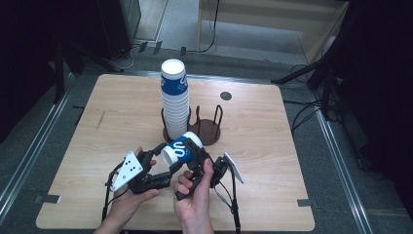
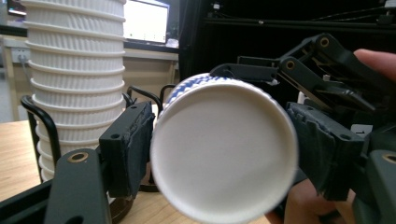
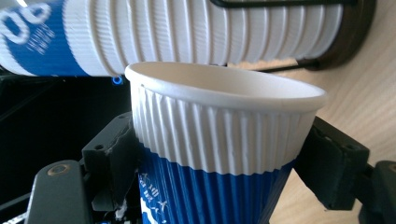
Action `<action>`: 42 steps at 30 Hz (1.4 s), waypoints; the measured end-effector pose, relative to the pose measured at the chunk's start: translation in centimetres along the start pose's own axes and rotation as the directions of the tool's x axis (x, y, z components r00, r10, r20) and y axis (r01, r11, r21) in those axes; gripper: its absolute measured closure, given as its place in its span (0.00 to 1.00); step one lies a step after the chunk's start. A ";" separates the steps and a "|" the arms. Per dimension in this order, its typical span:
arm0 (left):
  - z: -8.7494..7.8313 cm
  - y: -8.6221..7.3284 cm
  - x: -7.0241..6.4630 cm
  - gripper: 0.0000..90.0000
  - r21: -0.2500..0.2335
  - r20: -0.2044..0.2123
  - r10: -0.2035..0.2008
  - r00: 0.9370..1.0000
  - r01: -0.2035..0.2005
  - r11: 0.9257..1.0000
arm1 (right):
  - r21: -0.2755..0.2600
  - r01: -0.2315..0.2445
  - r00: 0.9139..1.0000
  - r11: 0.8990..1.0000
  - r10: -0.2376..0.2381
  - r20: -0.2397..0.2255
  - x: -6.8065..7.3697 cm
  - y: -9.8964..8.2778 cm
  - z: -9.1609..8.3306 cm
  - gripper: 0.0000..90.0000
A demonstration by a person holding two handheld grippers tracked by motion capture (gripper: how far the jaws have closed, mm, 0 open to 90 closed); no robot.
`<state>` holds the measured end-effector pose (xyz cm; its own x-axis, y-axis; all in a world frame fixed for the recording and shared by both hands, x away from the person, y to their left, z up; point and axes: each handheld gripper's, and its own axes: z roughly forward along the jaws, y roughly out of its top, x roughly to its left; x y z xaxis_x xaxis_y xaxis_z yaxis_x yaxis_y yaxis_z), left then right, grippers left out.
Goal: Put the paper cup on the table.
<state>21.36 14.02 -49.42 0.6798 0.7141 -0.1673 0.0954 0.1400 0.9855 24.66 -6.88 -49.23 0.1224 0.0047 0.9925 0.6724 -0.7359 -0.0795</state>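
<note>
A blue-and-white ribbed paper cup (image 1: pixel 181 147) hangs tilted above the table's front middle, held from both sides. My left gripper (image 1: pixel 165 157) is shut on its base end; in the left gripper view the cup's white bottom (image 2: pixel 224 154) faces the camera between the two black pads. My right gripper (image 1: pixel 197 156) is shut on the cup's blue wall just under the white band (image 3: pixel 219 140), with the rim pointing away. The right gripper (image 2: pixel 327 74) also appears behind the cup in the left gripper view.
A tall stack of the same cups (image 1: pixel 174 97) stands in a dark wire holder just behind the held cup. An empty second holder (image 1: pixel 208 127) sits to its right. The wooden table (image 1: pixel 272 161) has bare surface on both sides.
</note>
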 end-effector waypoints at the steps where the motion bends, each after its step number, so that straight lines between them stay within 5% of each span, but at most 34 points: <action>1: -0.1 0.1 0.1 0.29 -0.003 0.002 -0.013 1.000 0.013 1.000 | -0.008 0.004 1.000 1.000 -0.004 -0.002 0.1 0.1 -0.1 0.23; 11: -0.6 0.4 1.0 0.19 0.027 0.016 -0.066 0.998 0.066 0.997 | -0.095 0.114 0.994 0.989 -0.113 0.014 0.7 0.9 -0.9 0.24; 15: -0.9 0.6 1.6 0.14 0.065 0.015 -0.111 0.994 0.110 0.992 | -0.126 0.183 0.983 0.975 -0.181 0.026 0.8 1.2 -1.1 0.24; 20: -1.4 0.8 2.4 0.11 0.106 -0.018 -0.093 0.995 0.095 0.990 | -0.139 0.248 0.969 0.959 -0.244 0.042 1.2 1.4 -1.4 0.24; 24: -1.7 0.8 2.9 0.09 0.126 -0.052 -0.076 0.996 0.082 0.989 | -0.155 0.335 0.942 0.929 -0.330 0.060 1.6 1.4 -1.5 0.24; 31: -2.1 0.6 3.9 0.04 0.199 -0.089 -0.055 0.995 0.072 0.977 | -0.157 0.420 0.907 0.894 -0.417 0.053 2.0 1.3 -1.7 0.24; 35: -2.4 0.4 4.6 0.02 0.254 -0.124 -0.031 0.992 0.062 0.965 | -0.172 0.488 0.872 0.856 -0.484 0.068 2.2 1.3 -1.9 0.24; 38: -2.8 0.2 5.3 0.00 0.281 -0.164 -0.016 0.986 0.063 0.958 | -0.192 0.553 0.833 0.811 -0.546 0.091 2.4 1.4 -2.2 0.24; 42: -3.3 -0.2 6.1 0.00 0.291 -0.230 -0.016 0.973 0.084 0.953 | -0.205 0.595 0.803 0.777 -0.585 0.113 2.5 1.6 -2.4 0.24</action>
<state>23.11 20.63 -50.68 0.4926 0.8505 -0.1843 0.3601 -0.0064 0.9329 24.29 -9.70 -46.62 -0.2129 0.5108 0.8330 0.4459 -0.7078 0.5479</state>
